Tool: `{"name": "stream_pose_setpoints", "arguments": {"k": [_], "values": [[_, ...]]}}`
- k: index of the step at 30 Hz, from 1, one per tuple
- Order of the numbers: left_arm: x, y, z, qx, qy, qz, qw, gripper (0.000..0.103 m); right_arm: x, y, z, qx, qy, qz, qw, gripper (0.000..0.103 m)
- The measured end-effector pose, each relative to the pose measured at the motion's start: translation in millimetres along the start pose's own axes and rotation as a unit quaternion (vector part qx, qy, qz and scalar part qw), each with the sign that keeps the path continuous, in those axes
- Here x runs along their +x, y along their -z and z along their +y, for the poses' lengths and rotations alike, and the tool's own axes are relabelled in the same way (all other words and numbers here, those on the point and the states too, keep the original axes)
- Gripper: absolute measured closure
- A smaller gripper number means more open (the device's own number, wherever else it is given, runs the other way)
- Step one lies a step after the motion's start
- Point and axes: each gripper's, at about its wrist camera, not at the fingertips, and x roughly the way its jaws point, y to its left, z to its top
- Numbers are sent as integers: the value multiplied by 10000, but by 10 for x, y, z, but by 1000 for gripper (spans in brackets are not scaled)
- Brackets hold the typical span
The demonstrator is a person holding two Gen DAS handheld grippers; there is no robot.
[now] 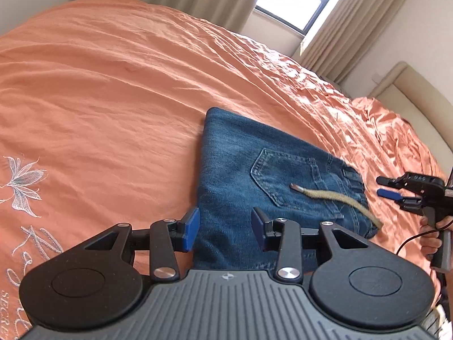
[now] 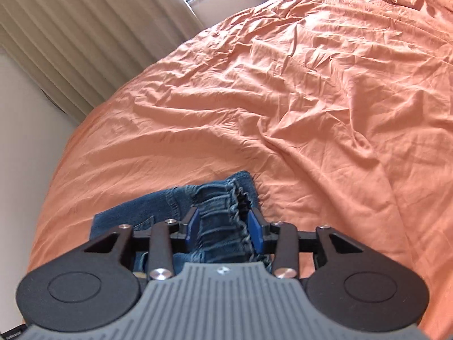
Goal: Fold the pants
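The folded blue denim pants (image 1: 254, 175) lie on the bed's wrinkled orange sheet (image 1: 113, 99), back pocket up, a tan drawstring (image 1: 334, 198) trailing across them. The left tongs (image 1: 225, 228) hover partly open over the pants' near edge, gripping nothing. The right tongs (image 2: 223, 226), held by a person's hand (image 1: 430, 235), straddle the gathered waistband at the pants' other end, blue pads parted and not pressing on the cloth.

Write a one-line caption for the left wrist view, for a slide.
Folded blue jeans, a tan drawstring across them, lie on an orange bedspread ahead of the left gripper.
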Motion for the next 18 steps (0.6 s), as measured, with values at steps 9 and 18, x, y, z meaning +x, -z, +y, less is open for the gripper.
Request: {"name": "stream_pose_setpoints", "arguments": {"k": [9, 18], "values": [[-118, 432, -232, 1512, -406, 582, 9860, 44, -48, 762, 47, 59, -505, -329, 9982, 69], [240, 674, -562, 2707, -1220, 637, 9528, 44, 177, 761, -15, -98, -277, -337, 9990, 73]]}}
